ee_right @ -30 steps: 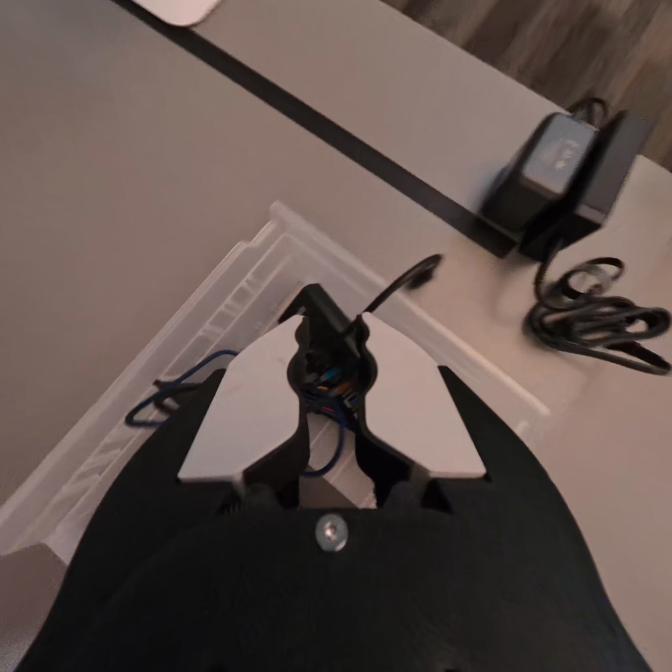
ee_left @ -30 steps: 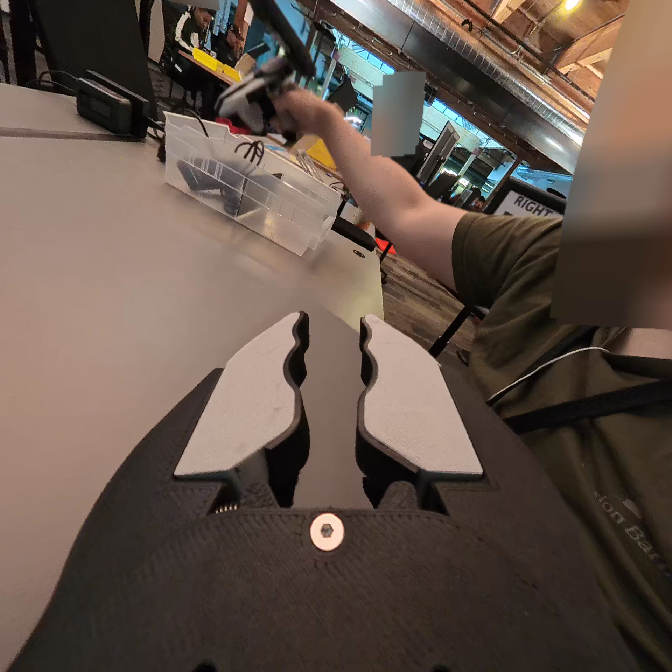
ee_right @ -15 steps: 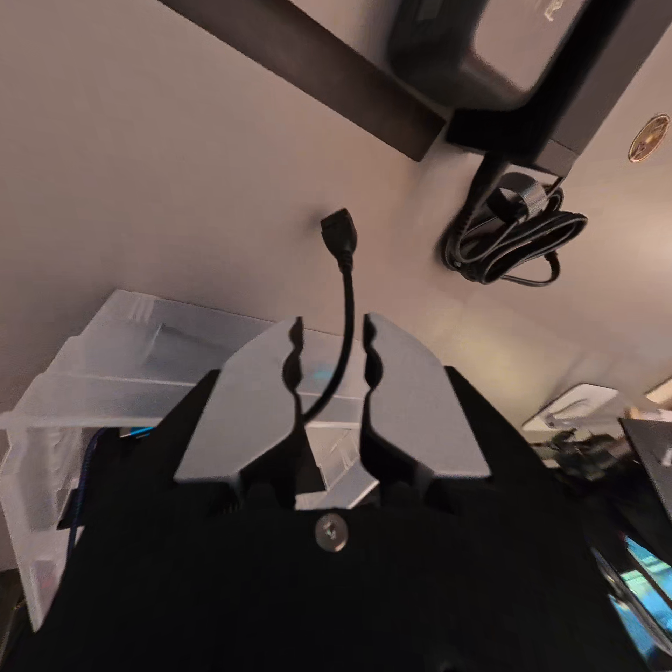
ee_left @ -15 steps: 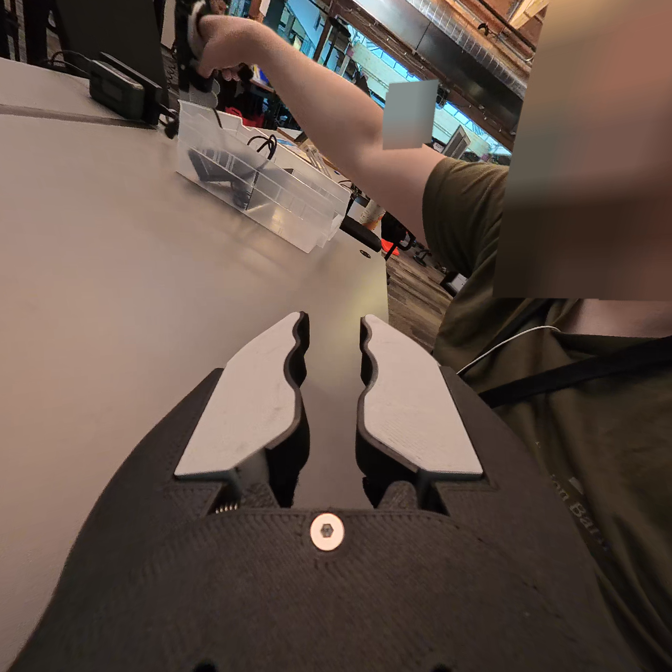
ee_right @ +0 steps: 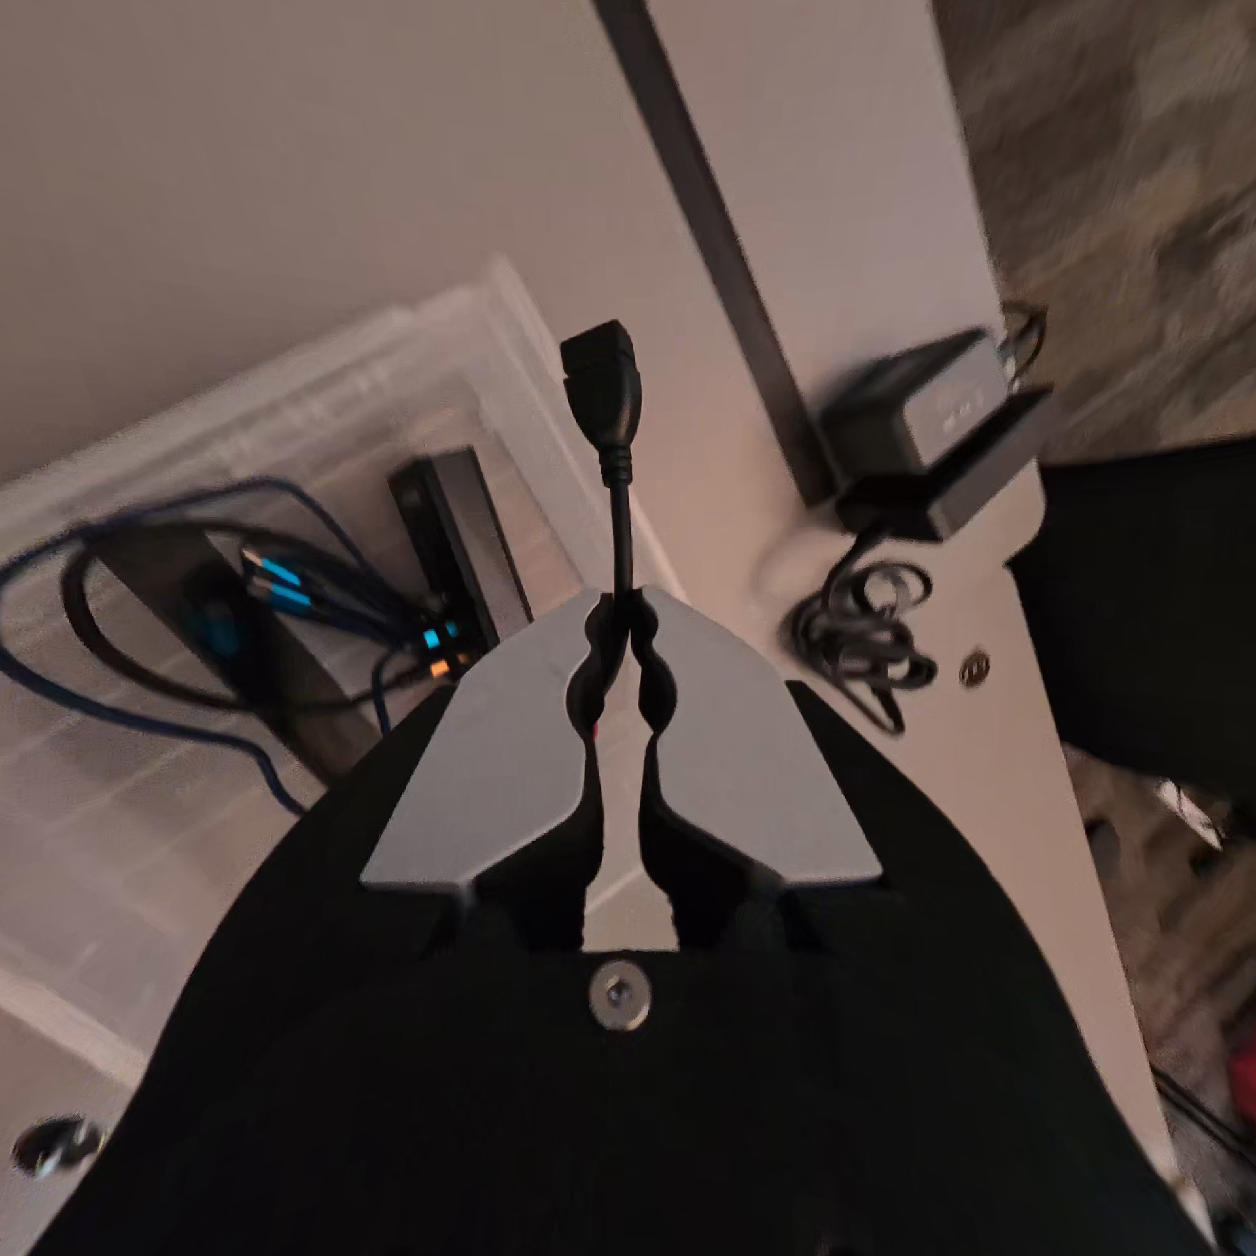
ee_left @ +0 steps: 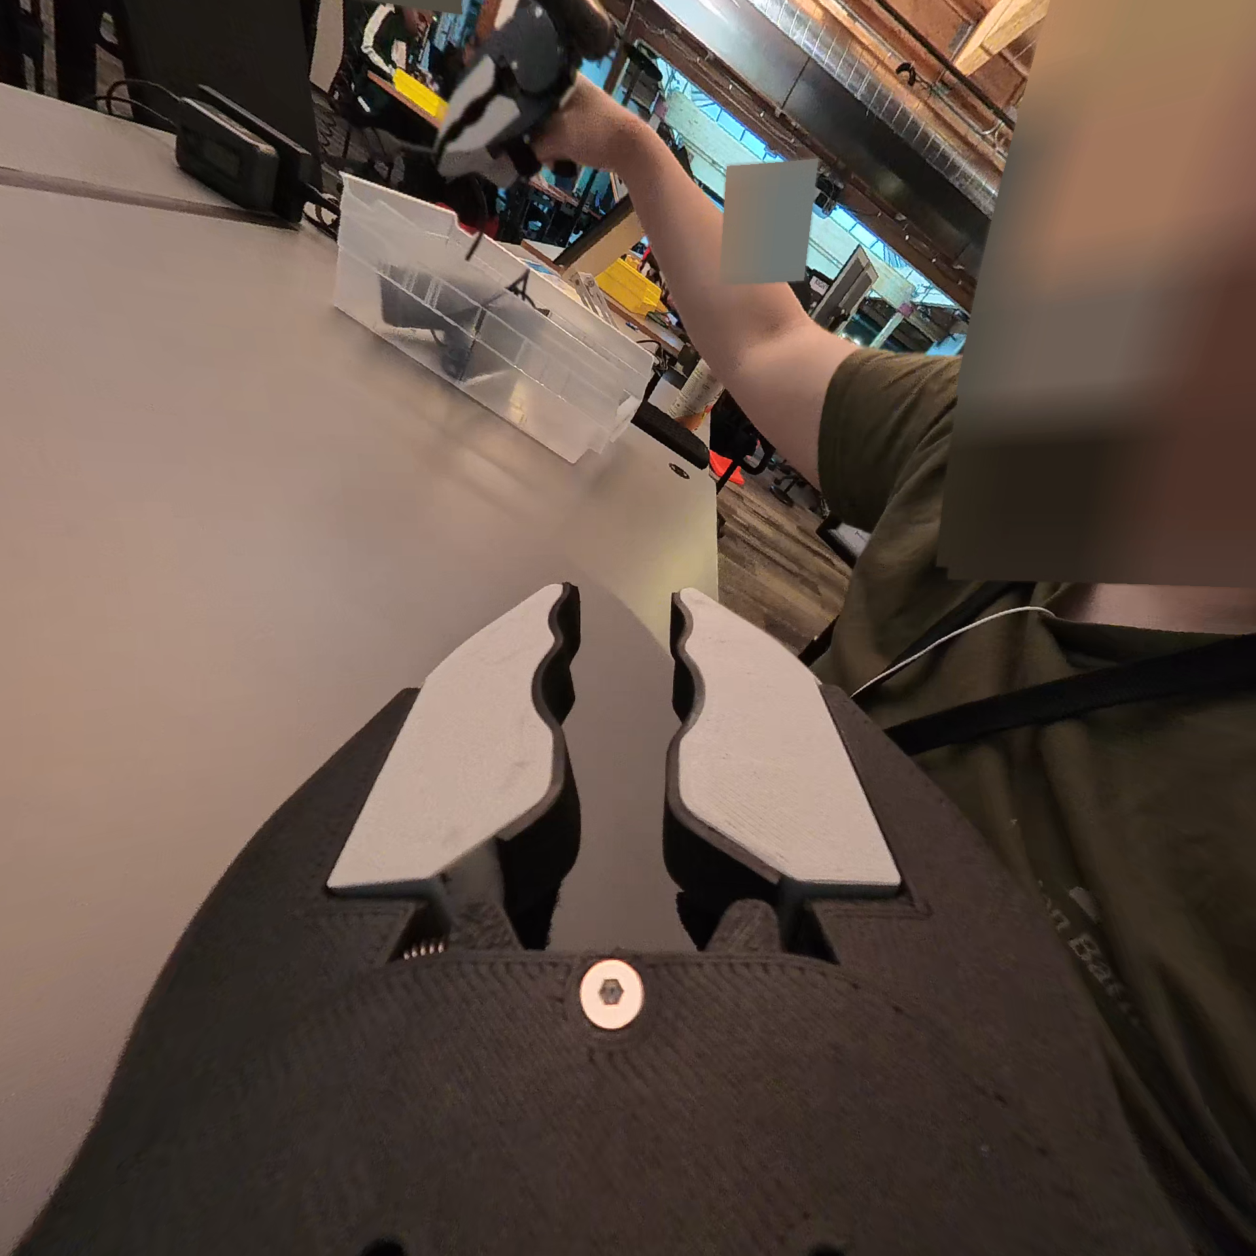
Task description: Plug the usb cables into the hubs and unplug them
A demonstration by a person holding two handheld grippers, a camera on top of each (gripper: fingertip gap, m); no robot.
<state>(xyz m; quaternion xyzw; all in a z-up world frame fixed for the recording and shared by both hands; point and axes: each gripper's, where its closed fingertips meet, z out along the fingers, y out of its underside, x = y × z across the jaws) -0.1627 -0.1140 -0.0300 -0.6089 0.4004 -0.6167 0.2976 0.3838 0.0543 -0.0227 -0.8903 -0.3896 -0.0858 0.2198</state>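
Right wrist view: right gripper (ee_right: 622, 598) jaws pinching short black usb cable (ee_right: 615, 476) by its cord, above clear bin (ee_right: 326, 380) holding hub (ee_right: 455, 537); left gripper (ee_left: 622, 598) jaws spread, empty, well apart from bin; risk: thin cord pivots, connector misaligns.

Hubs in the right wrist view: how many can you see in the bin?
2. One dark hub stands near the clear bin's far wall; another lies left of it under blue cables. More may be hidden.
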